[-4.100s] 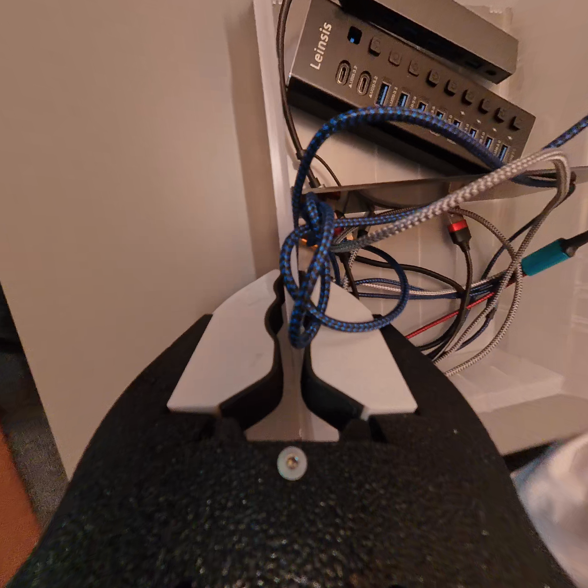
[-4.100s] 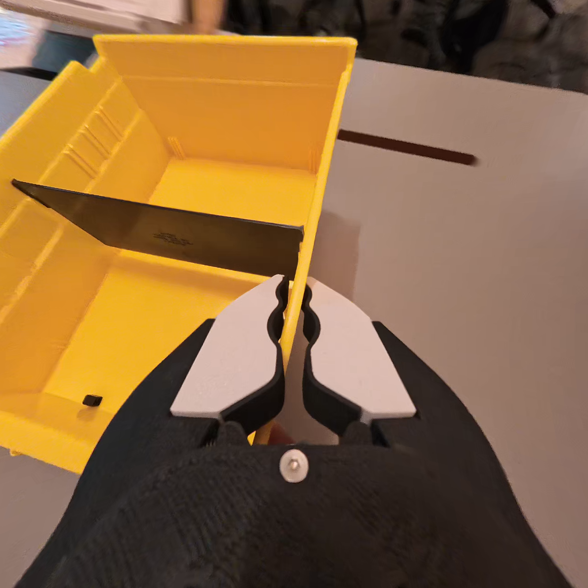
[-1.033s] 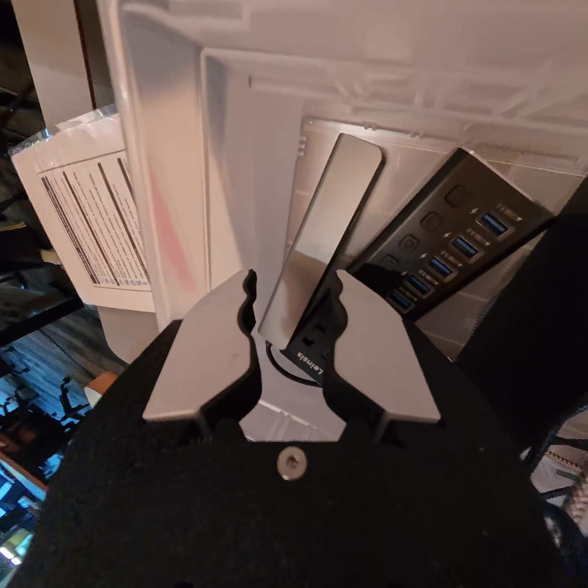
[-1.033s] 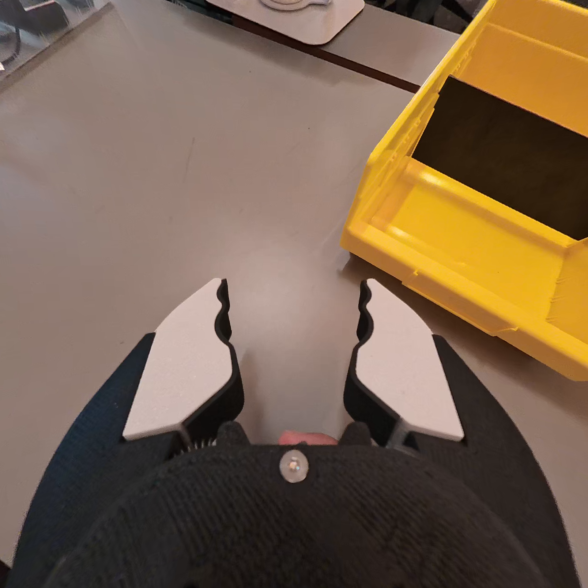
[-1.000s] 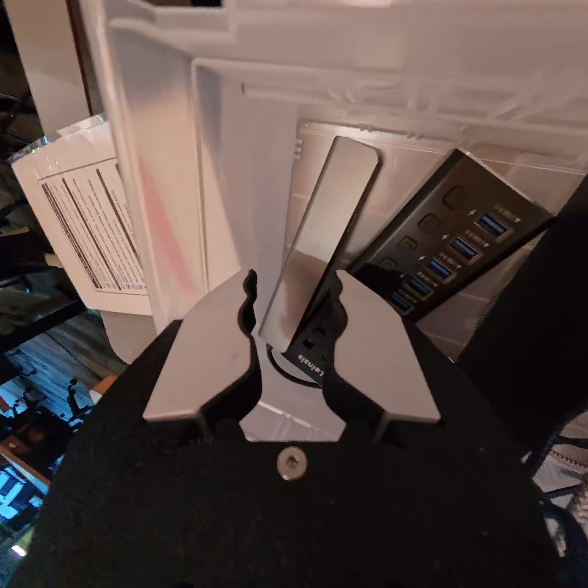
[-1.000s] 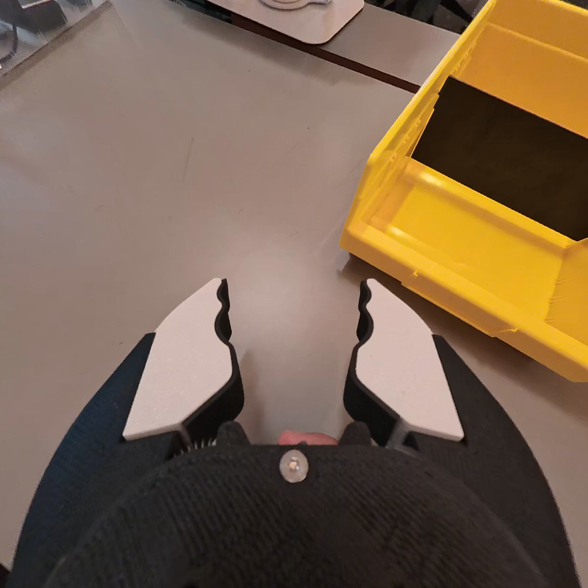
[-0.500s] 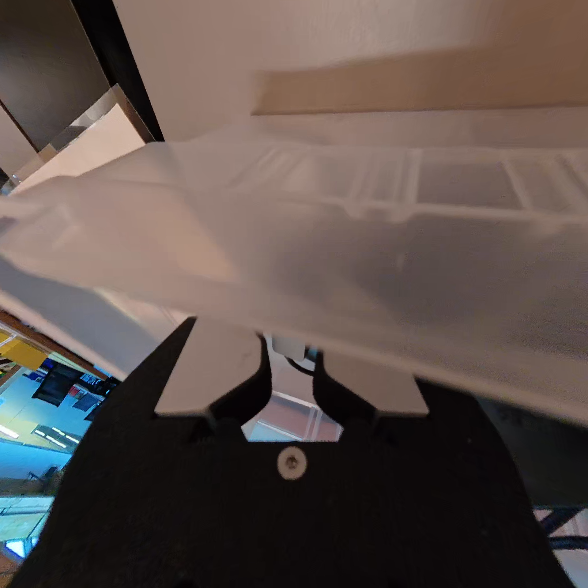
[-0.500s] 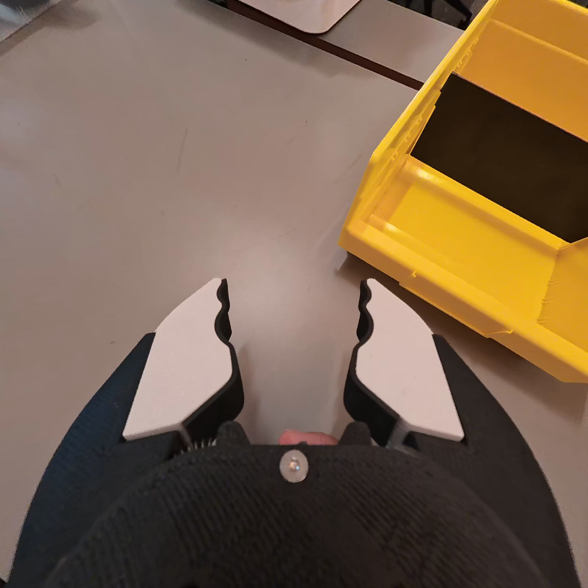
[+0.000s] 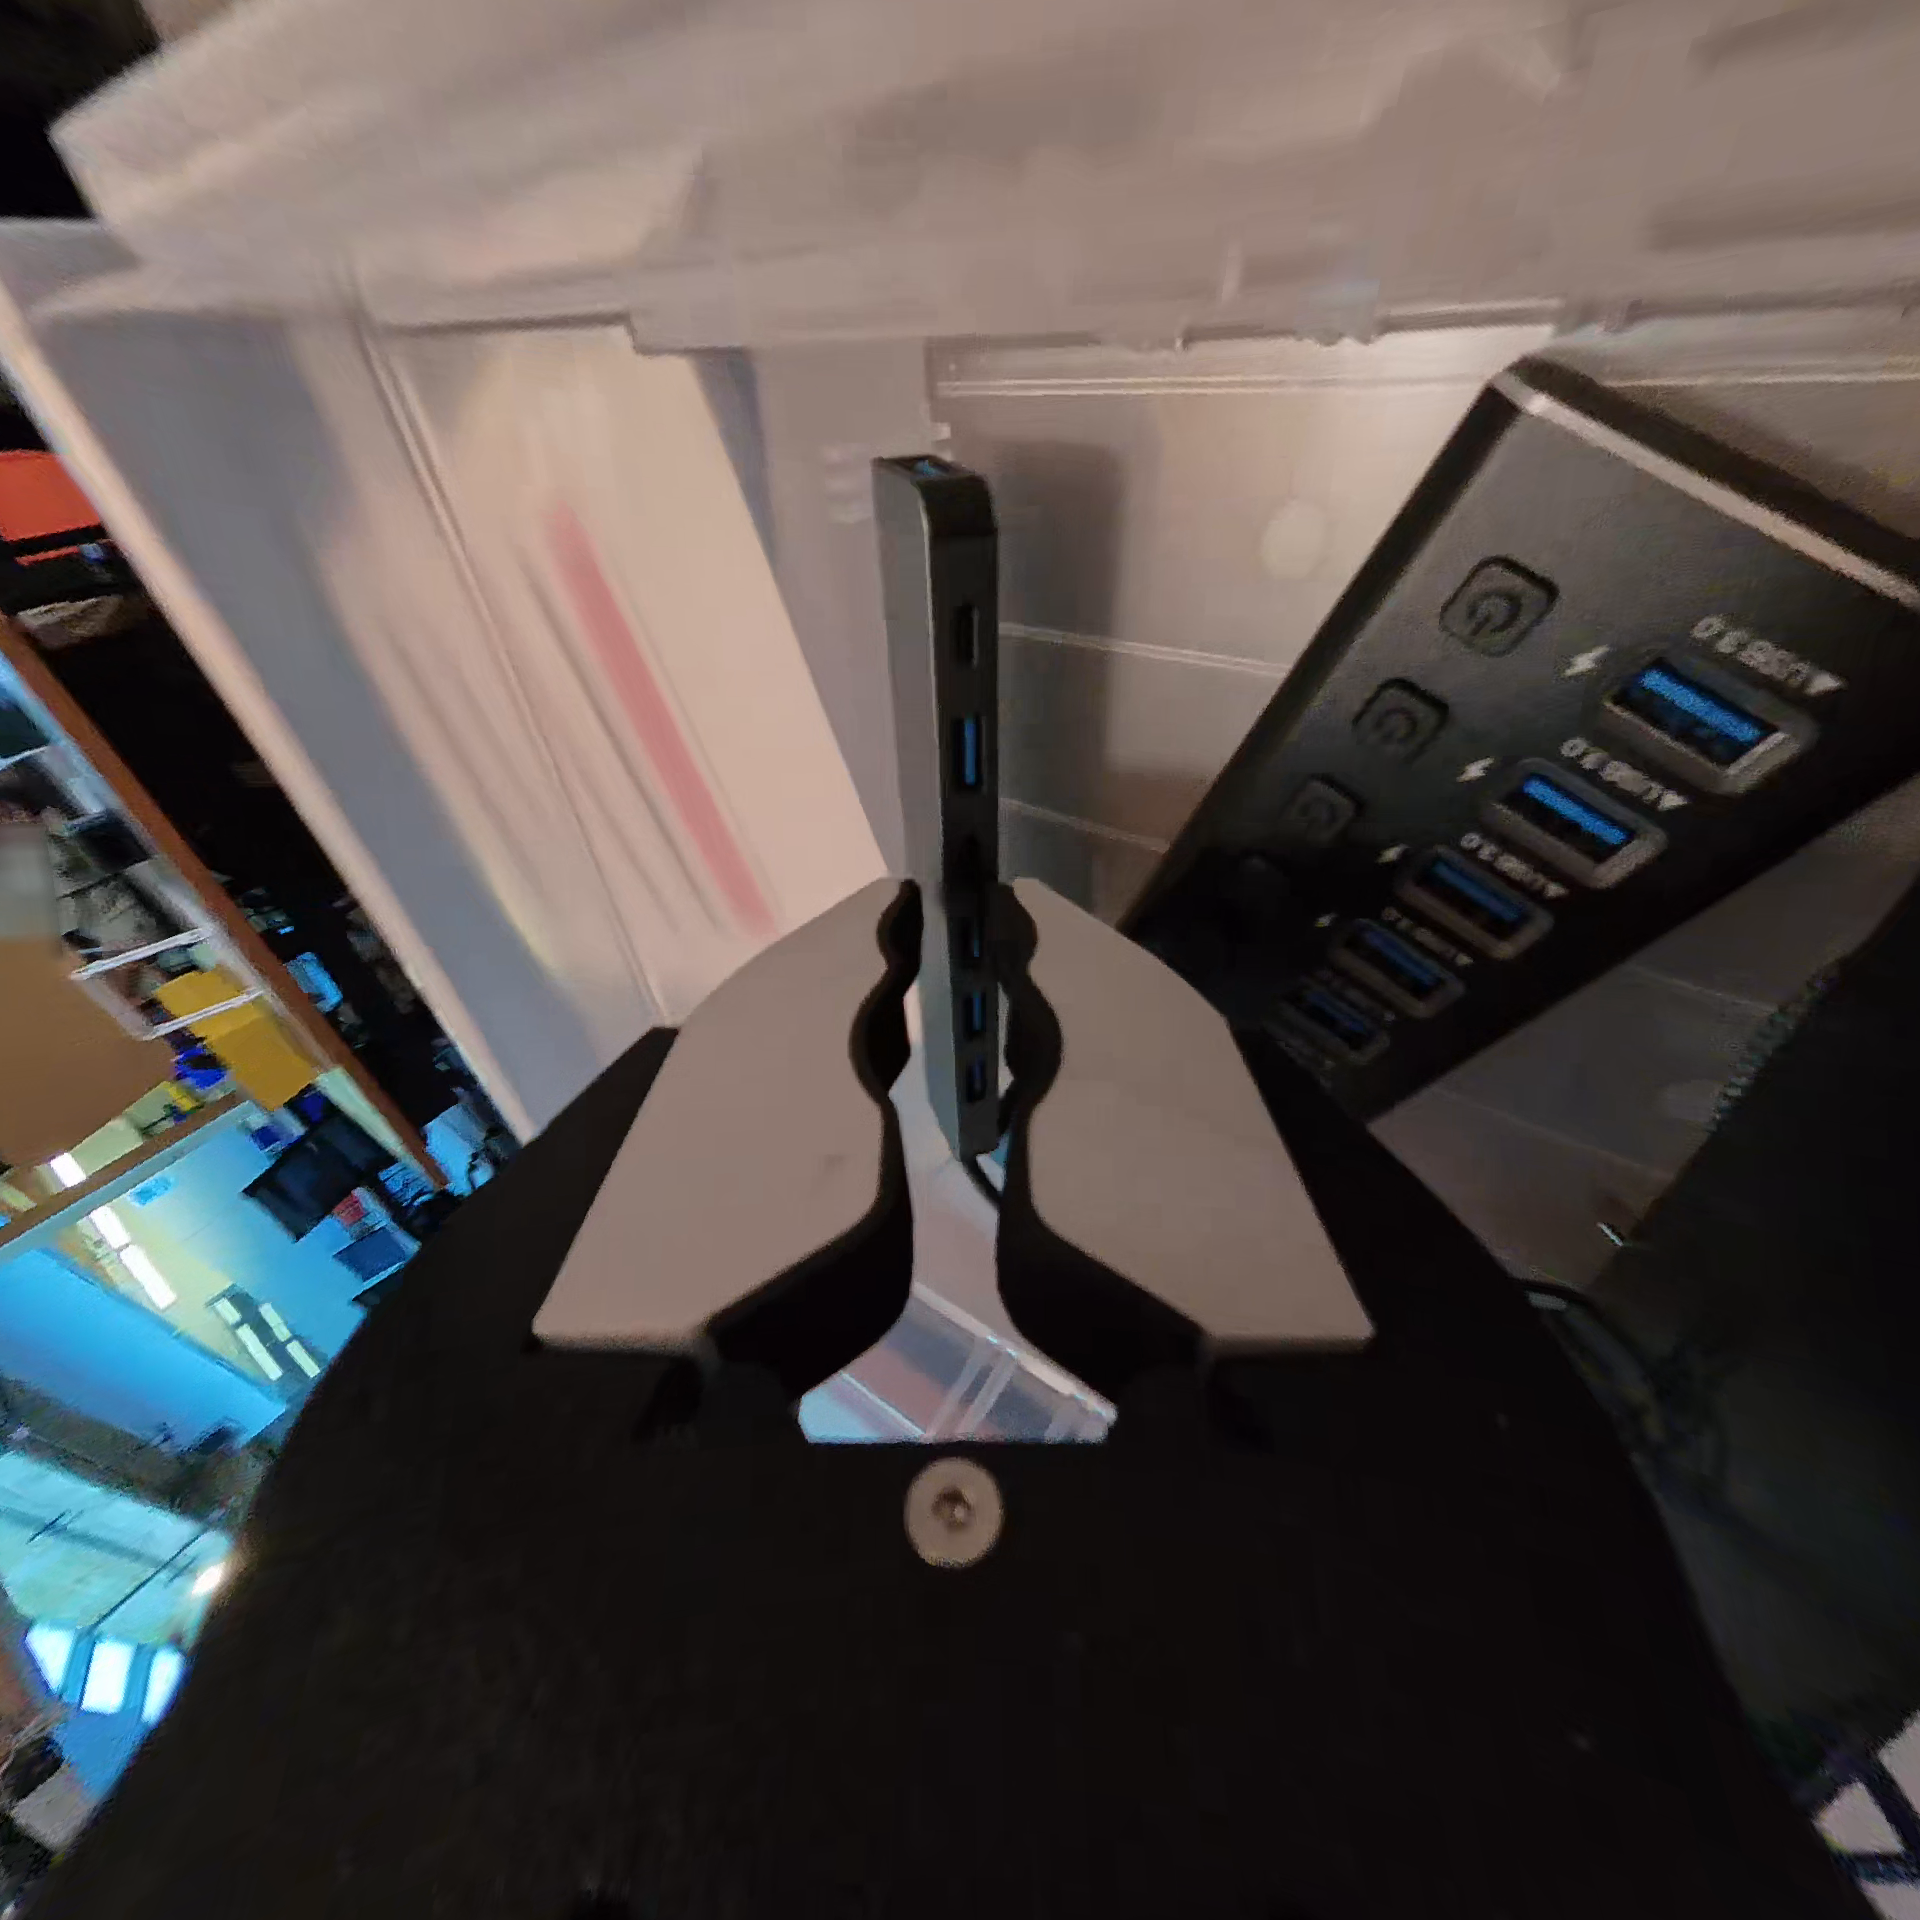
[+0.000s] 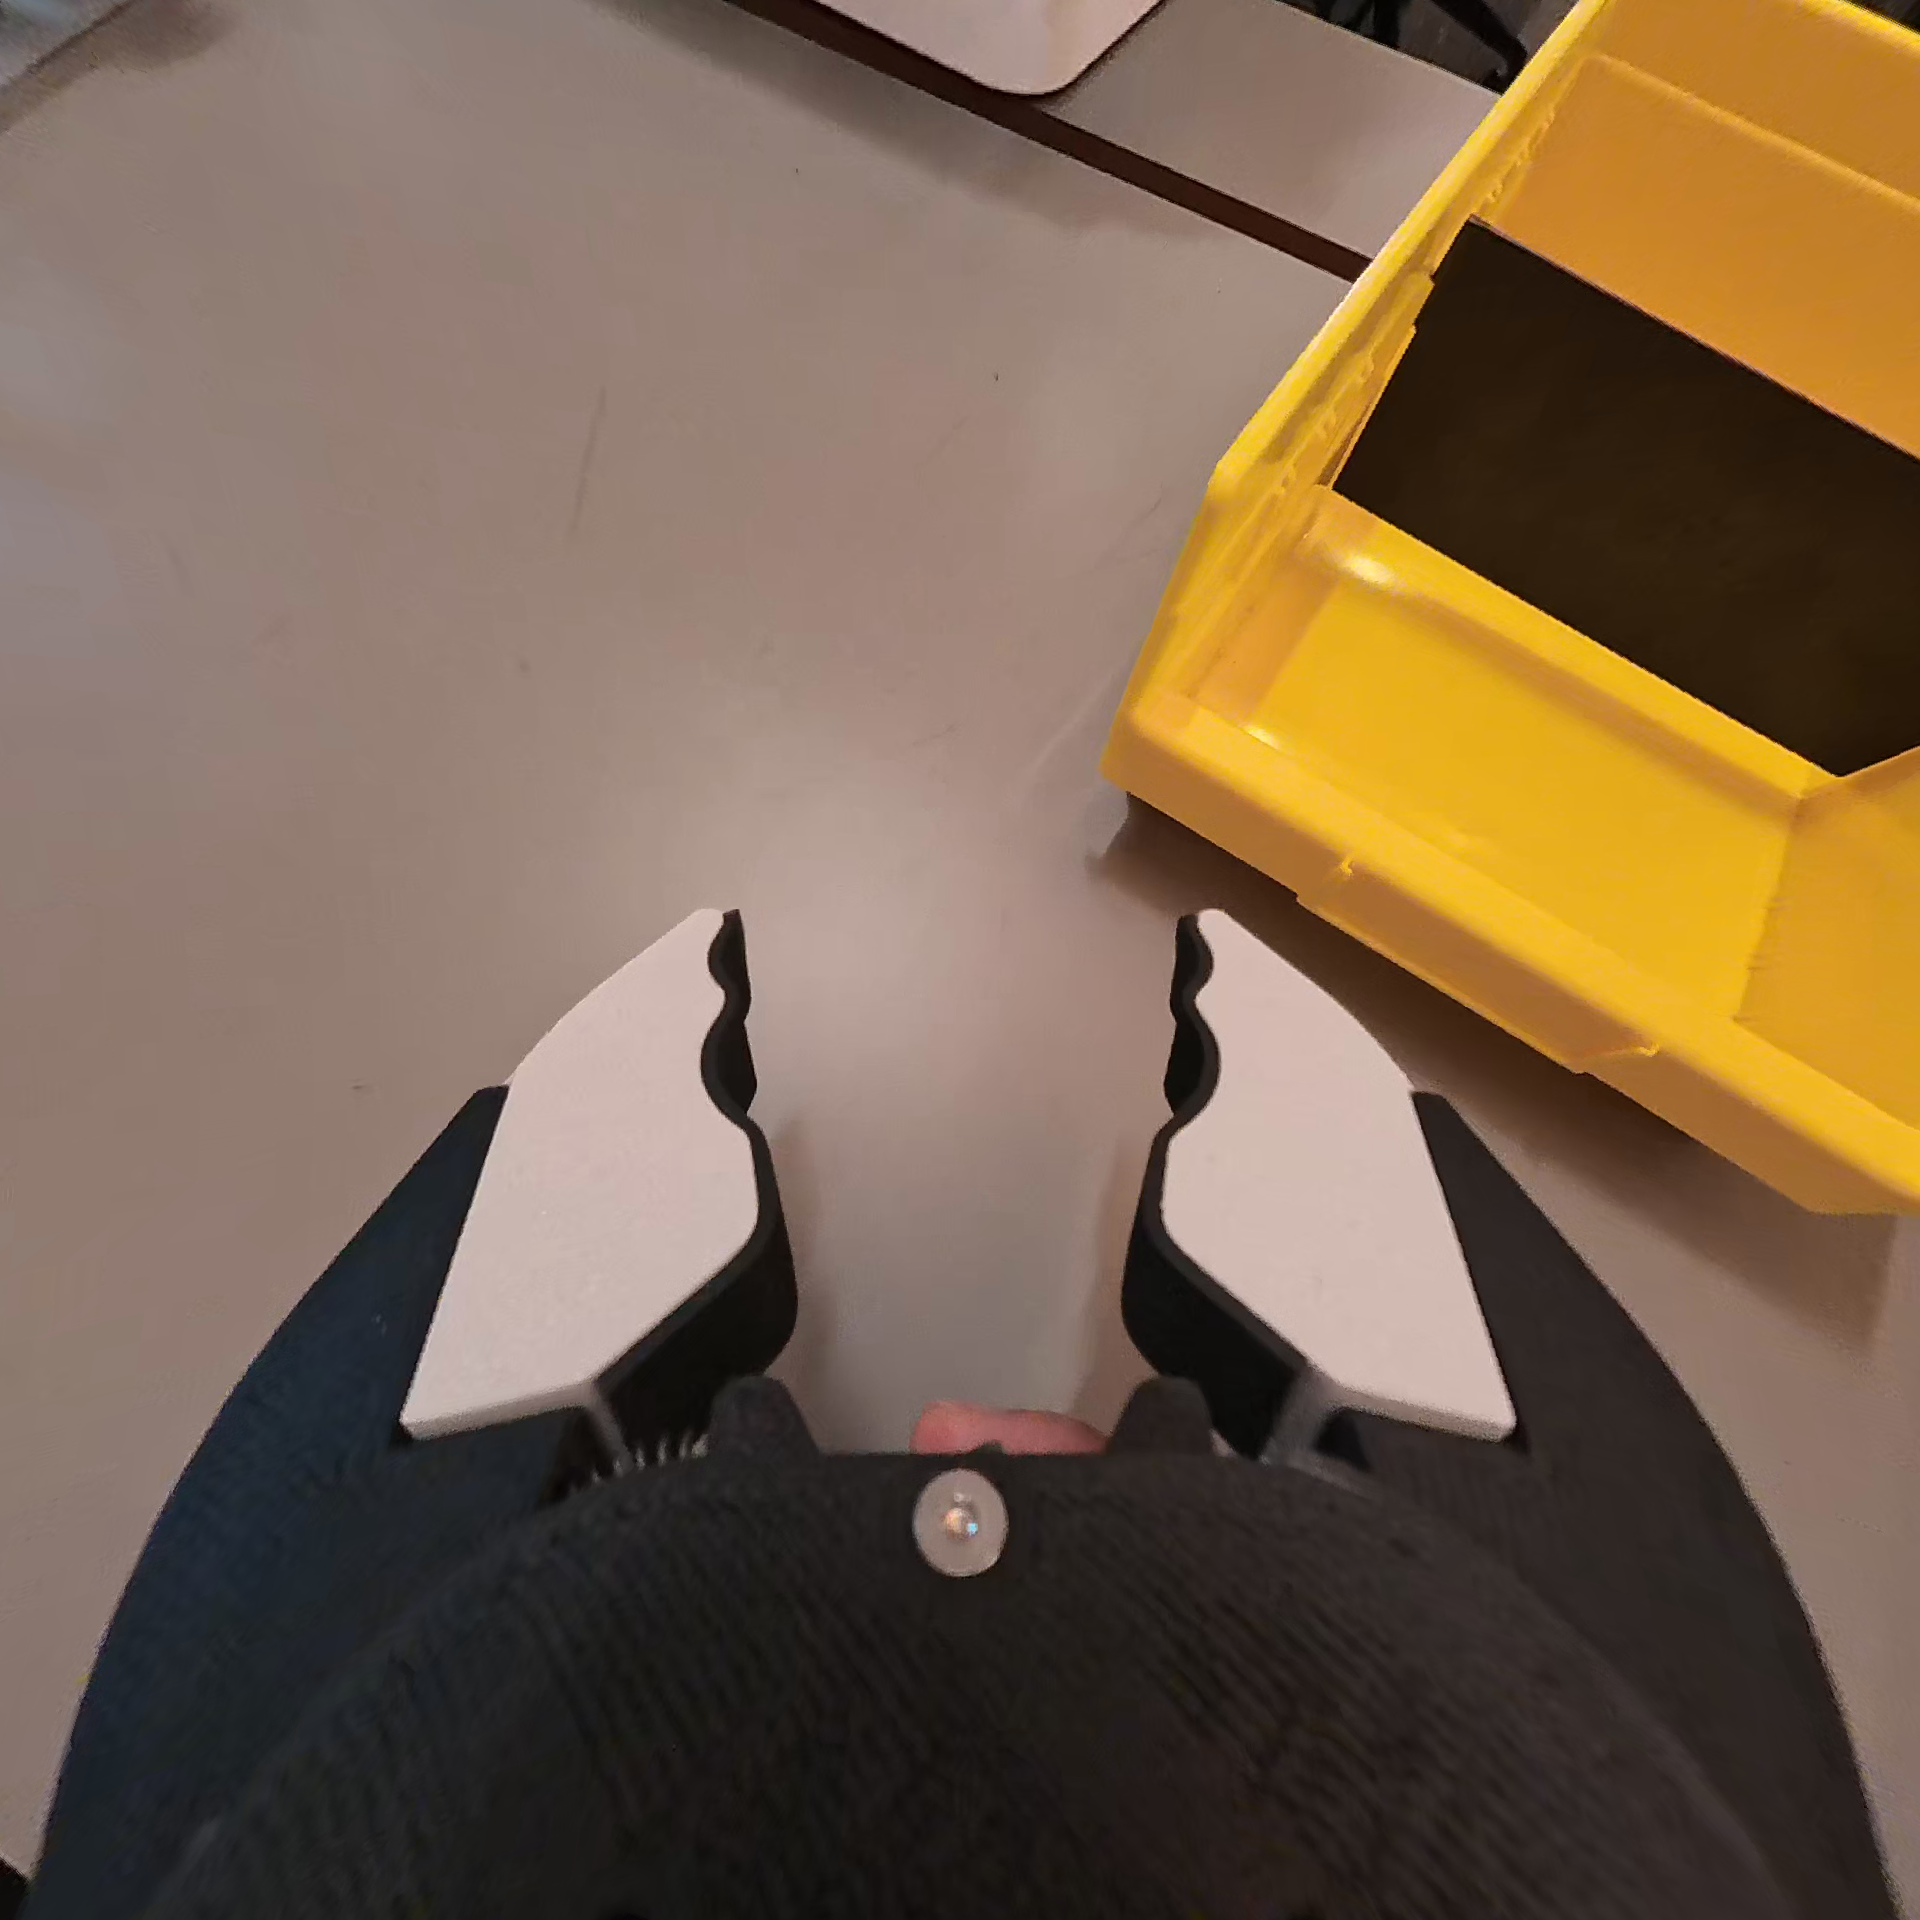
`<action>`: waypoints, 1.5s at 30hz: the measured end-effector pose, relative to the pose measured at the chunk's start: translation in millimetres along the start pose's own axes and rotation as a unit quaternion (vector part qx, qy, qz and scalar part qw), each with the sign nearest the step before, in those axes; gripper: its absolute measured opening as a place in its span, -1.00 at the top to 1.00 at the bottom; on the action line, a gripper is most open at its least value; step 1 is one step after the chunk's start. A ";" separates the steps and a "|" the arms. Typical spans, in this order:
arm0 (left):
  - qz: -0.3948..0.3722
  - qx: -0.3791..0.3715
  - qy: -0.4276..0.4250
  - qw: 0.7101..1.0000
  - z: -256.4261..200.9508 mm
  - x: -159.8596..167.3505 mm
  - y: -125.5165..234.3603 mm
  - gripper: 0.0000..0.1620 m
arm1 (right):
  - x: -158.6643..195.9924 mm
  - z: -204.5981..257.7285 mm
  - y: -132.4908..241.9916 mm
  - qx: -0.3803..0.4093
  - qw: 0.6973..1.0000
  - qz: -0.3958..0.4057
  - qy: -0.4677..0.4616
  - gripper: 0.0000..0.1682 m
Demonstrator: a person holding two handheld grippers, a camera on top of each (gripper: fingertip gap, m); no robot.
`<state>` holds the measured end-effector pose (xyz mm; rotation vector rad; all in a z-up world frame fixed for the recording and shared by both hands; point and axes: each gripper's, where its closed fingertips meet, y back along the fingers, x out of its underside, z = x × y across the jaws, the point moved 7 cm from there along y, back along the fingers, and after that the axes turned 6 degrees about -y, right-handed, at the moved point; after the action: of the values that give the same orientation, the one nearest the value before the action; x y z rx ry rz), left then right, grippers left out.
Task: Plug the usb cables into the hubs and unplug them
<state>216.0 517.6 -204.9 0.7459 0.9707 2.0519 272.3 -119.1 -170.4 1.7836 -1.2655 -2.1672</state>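
In the left wrist view my left gripper point(image 9: 961, 914) is shut on a slim grey USB hub point(image 9: 940, 675), which stands on edge between the fingers with its row of ports facing right. A larger black hub point(image 9: 1538, 790) with blue ports and round buttons leans to the right, inside a clear plastic bin point(image 9: 582, 644). No USB cables show. In the right wrist view my right gripper point(image 10: 956, 935) is open and empty above a grey table point(image 10: 520, 520).
A yellow bin point(image 10: 1507, 831) with a black divider point(image 10: 1662, 520) stands on the table at the right gripper's right. A pale mat point(image 10: 987, 31) lies at the far edge. Shelves and room clutter show blurred at the left of the left wrist view. There is about 65 cm between the tips of the two grippers.
The left gripper has closed on the slim grey hub and turned it edge-on; the view swung sharply in between. The right gripper stays open and has drifted slightly over the table.
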 end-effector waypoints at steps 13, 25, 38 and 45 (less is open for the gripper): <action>-0.081 0.019 0.194 0.977 10.7 15.9 -3.9 0.73 | 3.5 -0.5 2.0 0.005 1.000 0.006 0.006 0.07; -0.035 0.029 0.053 0.998 8.3 9.8 -12.4 0.70 | 3.3 -2.3 -1.6 0.008 1.000 0.012 0.006 0.07; 0.002 0.028 0.036 0.999 10.2 6.3 -15.4 0.87 | -0.2 1.9 -1.1 0.003 1.000 0.004 0.007 0.07; -0.084 -0.113 0.150 0.979 51.0 21.9 96.7 0.81 | -20.3 18.6 -4.4 -0.024 0.998 -0.056 -0.001 0.12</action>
<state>205.9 512.1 -94.0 0.2304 0.9058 2.1157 265.3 -95.6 -157.2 1.8770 -1.1303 -2.2370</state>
